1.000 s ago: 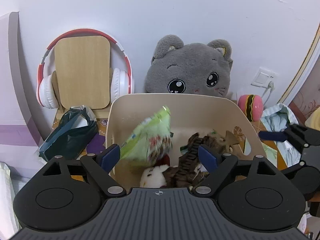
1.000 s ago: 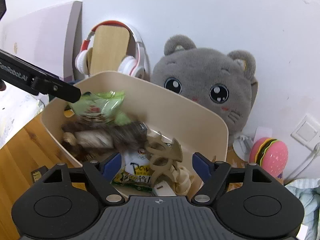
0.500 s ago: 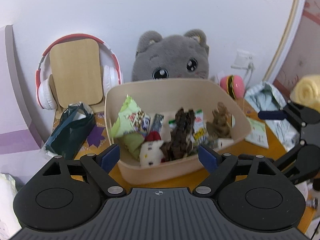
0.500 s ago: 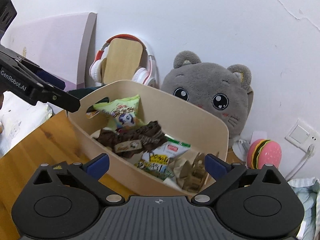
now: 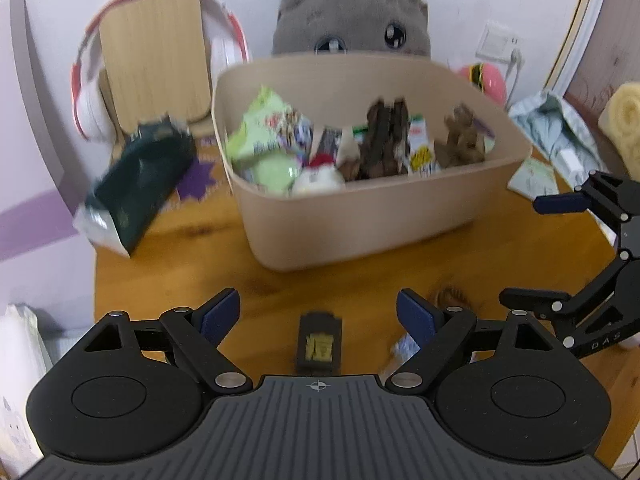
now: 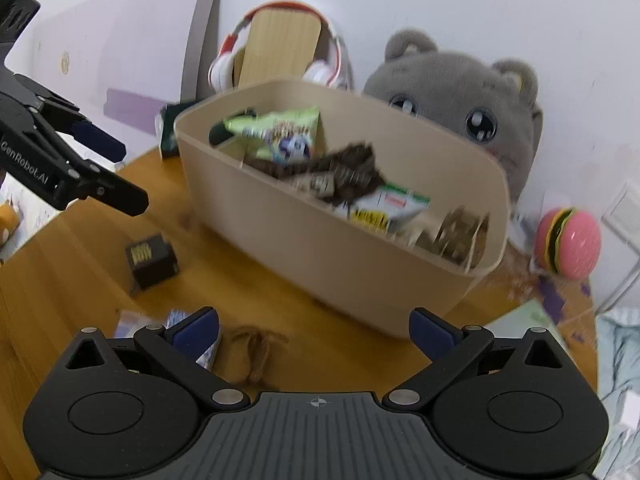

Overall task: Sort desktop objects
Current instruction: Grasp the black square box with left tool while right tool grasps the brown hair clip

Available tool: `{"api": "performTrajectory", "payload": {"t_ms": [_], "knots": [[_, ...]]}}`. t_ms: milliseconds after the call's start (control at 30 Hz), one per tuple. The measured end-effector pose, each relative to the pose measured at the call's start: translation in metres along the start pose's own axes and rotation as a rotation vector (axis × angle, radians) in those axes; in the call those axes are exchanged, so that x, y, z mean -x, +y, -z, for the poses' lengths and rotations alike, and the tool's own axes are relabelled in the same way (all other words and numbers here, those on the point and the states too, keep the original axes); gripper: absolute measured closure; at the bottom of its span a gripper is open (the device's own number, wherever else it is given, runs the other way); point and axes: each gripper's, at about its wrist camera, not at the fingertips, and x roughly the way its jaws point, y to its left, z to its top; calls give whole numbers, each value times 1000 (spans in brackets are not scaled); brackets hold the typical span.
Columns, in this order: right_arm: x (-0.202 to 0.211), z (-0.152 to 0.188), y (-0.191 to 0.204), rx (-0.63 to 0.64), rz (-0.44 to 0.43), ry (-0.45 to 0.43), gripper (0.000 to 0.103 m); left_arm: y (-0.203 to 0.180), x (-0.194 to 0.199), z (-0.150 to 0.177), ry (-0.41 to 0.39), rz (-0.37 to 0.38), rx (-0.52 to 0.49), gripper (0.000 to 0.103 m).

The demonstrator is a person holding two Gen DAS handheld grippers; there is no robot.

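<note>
- Box (image 5: 318, 342): small, dark, low centre of the left view, on the surface (image 5: 360, 276) before the bin (image 5: 360, 216). Judged light, stiff; to be taken across its narrow sides.
- Left gripper (image 5: 319, 314): jaws wide apart, empty.
- Right gripper (image 6: 314, 334): jaws wide apart, empty.

Right gripper (image 6: 316, 330): jaws spread wide, nothing between them, pointing down over a wooden table (image 6: 100, 256).
Beige bin (image 6: 360, 248): straight ahead of the claw, holding a green snack bag (image 6: 280, 130), dark brown items (image 6: 344, 172) and a white-and-yellow packet (image 6: 384, 208).
Brown twine (image 6: 256, 348): on the table just inside the claw's left finger.
Small black box (image 6: 152, 258): ahead and to the left.
Left gripper (image 6: 100, 160): farther left, jaws apart.
Grey plush cat (image 6: 460, 88), headphones (image 6: 280, 44) on a wooden stand: beyond the bin.
Pink burger toy (image 6: 568, 242): far right.
</note>
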Motion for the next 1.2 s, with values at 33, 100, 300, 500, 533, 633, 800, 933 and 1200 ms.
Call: {"api": "performTrajectory", "payload": {"t_ms": [33,100,300,500,533,633,800,933,1200], "knots": [[-3,2,1,-6,-4,8,0,-1,-4,4,13,-3,-2,16],[-9,7,3,-16,-15,25,0,-2,-11,8,31,-9,-5,16],[-30,17,8,-17,-13,74,0,-3,-30,13,75,-26,4,16],[-47,21,6,-35,-17,111,1,-1,-48,15,104,-40,15,16],[-50,21,7,-35,-19,120,1,0,-52,16,107,-42,14,16],[-57,24,7,-39,-23,145,2,1,-59,16,111,-39,9,16],[-66,26,6,-35,-25,169,3,-1,-70,20,124,-48,-24,19],[-73,27,6,-38,-26,193,2,-2,-76,21,149,-41,-22,39],[-76,22,3,-73,-83,206,17,-5,-78,19,152,-54,-40,44]]}}
